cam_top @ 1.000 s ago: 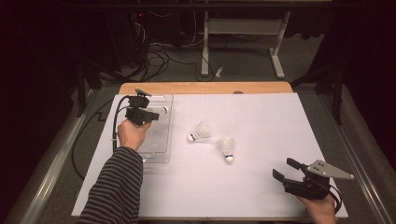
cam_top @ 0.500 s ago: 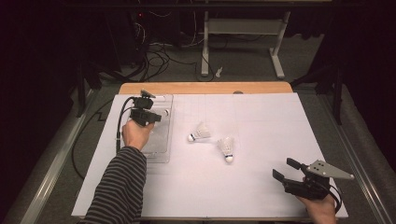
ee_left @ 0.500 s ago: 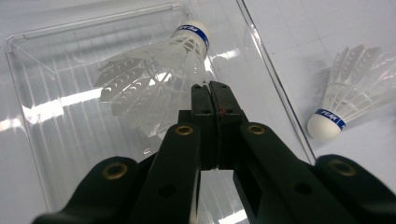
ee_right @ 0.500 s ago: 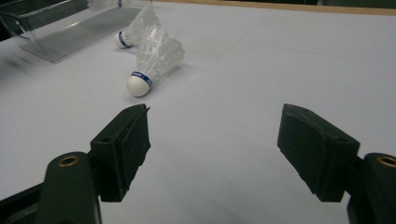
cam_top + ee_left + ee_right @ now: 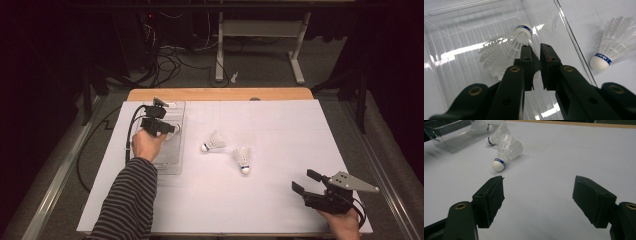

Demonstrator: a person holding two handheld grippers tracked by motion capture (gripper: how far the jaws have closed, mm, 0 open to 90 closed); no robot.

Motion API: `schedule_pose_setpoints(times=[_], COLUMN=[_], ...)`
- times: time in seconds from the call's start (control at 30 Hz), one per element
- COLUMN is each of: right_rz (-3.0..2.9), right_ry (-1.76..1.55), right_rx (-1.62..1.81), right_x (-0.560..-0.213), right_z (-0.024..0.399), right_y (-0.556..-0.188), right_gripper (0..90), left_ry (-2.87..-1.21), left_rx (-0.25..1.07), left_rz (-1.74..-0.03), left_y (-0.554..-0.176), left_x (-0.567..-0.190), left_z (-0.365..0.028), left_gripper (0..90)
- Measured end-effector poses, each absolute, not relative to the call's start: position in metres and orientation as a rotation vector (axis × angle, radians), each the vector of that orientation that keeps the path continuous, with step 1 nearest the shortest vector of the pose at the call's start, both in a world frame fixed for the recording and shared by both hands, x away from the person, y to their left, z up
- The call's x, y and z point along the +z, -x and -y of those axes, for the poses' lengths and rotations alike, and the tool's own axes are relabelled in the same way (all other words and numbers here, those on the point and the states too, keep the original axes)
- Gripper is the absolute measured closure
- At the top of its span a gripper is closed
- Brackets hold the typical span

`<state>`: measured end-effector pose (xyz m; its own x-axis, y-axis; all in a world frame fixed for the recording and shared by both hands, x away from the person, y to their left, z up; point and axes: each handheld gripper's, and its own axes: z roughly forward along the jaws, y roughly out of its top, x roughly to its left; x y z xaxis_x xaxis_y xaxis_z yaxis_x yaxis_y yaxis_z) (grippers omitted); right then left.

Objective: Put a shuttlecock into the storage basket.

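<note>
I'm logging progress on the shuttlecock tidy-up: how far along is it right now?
One shuttlecock already lies in the clear tray. The left tongs hover right over it, jaws just opening a little, nothing between them, so that drop looks finished. Two shuttlecocks are left on the white table. The right tongs wait open and empty.

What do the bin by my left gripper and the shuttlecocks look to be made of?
Bin: clear, glossy hard plastic by the look; the table sheet shows through and the walls throw bright glare. Shuttlecocks: white skirts of moulded mesh ribs, so likely nylon rather than feathers; smooth rounded white tips with a blue band, material unclear.
</note>
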<state>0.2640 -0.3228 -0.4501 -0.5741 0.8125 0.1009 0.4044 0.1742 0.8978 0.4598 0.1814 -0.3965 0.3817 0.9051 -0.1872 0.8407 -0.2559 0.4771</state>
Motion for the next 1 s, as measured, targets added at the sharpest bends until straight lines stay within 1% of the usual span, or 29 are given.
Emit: schedule_pose_setpoints(times=[0.17,0.3,0.63,0.83,1.0], right_rz=[-2.052,-2.053,-2.05,-2.048,-2.048], right_ry=[-1.152,-1.151,-1.155,-1.154,-1.152], right_rx=[1.373,1.372,1.37,1.372,1.373], right_x=[-0.45,-0.45,-0.45,-0.45,-0.45], right_z=[0.323,0.323,0.323,0.323,0.323], right_y=[-0.264,-0.264,-0.264,-0.264,-0.264], right_gripper=[25.8,25.8,25.8,25.8,25.8], left_ry=[-2.144,-2.149,-2.137,-2.128,-2.132], left_rx=[0.169,0.179,0.189,0.232,0.266], left_rz=[-1.492,-1.477,-1.443,-1.406,-1.365], left_y=[-0.456,-0.45,-0.439,-0.427,-0.416], left_x=[-0.392,-0.388,-0.38,-0.376,-0.371], left_z=[-0.183,-0.184,-0.186,-0.182,-0.179], left_gripper=[68.8,64.3,55.7,50.5,48.3])
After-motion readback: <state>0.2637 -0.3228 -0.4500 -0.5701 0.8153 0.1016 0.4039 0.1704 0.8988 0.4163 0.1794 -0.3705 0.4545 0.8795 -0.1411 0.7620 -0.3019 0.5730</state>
